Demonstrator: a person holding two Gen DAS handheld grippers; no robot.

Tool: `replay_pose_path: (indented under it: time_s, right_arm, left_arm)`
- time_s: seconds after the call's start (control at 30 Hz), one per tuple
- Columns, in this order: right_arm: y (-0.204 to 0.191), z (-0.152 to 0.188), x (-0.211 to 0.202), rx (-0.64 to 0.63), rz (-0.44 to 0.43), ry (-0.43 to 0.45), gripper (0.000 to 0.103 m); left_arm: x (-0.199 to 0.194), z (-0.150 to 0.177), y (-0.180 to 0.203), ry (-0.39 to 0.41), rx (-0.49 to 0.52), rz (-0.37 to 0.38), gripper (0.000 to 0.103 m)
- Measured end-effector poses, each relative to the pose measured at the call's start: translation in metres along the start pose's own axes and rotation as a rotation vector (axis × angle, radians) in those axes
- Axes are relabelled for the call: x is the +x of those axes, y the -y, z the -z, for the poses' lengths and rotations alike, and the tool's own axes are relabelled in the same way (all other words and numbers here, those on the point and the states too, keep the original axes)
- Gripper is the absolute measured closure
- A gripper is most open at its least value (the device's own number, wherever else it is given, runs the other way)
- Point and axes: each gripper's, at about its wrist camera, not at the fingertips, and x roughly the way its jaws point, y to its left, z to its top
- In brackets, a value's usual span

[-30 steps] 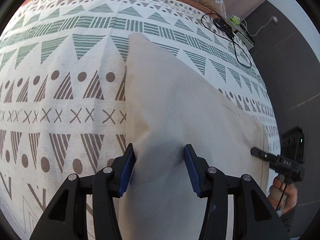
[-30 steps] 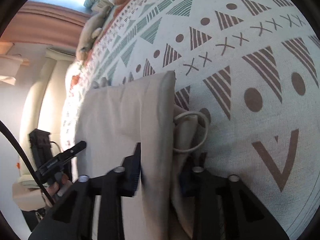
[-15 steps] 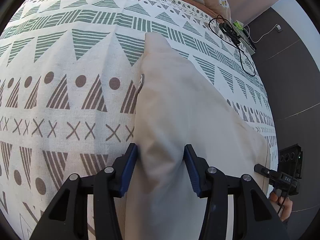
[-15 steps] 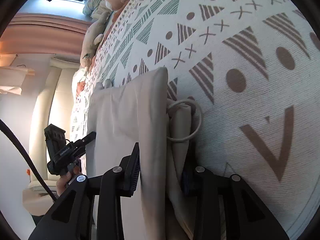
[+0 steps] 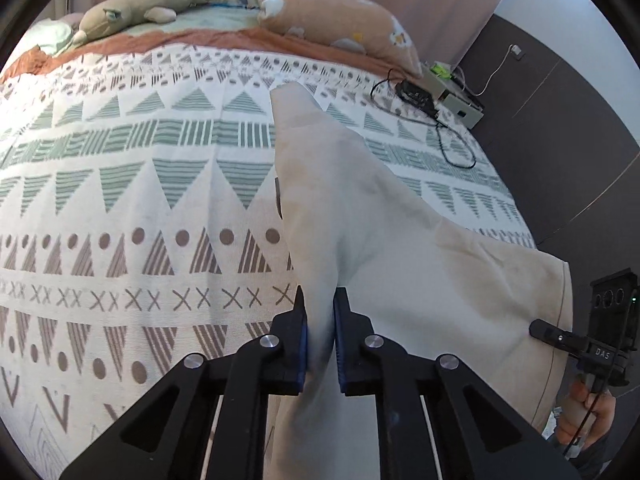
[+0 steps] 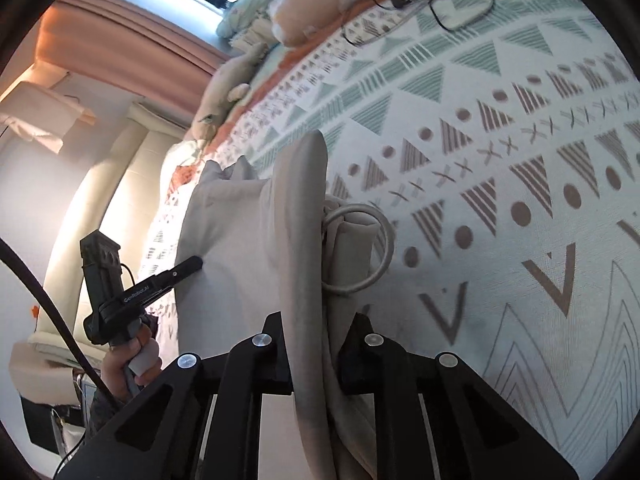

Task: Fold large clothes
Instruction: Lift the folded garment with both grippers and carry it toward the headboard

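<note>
A large beige garment [image 5: 400,248] lies folded lengthwise on the patterned bed cover [image 5: 140,208]. My left gripper [image 5: 320,312] has its jaws closing, and its blue pads pinch a raised ridge of the garment's near edge. In the right wrist view the same beige garment [image 6: 248,232] is bunched up, with a pale drawstring loop [image 6: 376,240] hanging out. My right gripper [image 6: 316,340] has its jaws closing too, and they clamp the thick folded edge. Each gripper shows in the other's view: the right gripper [image 5: 560,336] at the garment's right edge, the left gripper [image 6: 188,266] at the left.
A plush toy [image 5: 140,8] and an orange pillow [image 5: 340,12] lie at the head of the bed. A black cable [image 5: 448,140] and small devices [image 5: 452,96] sit near the bed's far right corner. A dark wall [image 5: 560,140] stands to the right.
Both grippers have closed tight on the garment and risen, lifting its near edge off the cover into ridges. More of the bed's head has come into view.
</note>
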Motion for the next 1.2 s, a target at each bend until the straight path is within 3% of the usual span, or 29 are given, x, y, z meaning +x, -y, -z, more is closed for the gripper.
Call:
replay_pose_path:
  time_s: [0.37,0.63,0.9,1.2]
  right_arm:
    - [-0.092,0.042,-0.090,-0.163,-0.076,0.144,0.093]
    - [-0.168,0.070,-0.127,-0.306,-0.157,0.194,0.093]
    - [-0.245,0.087,-0.122,-0.430,-0.257,0.181,0.093]
    - [-0.316,0.096,-0.077,-0.505,-0.343,0.093,0.094]
  left_arm:
    - [-0.115,0.003,-0.009,0.201,-0.019,0.046,0.094]
    - [-0.210,0.005,-0.050,0.379,-0.059,0.060,0.094]
    - [-0.297,-0.005,-0.108,0.479,-0.121,-0.012,0.095]
    - [-0.366,-0.007,-0.181,0.531,-0.164,-0.072,0.097]
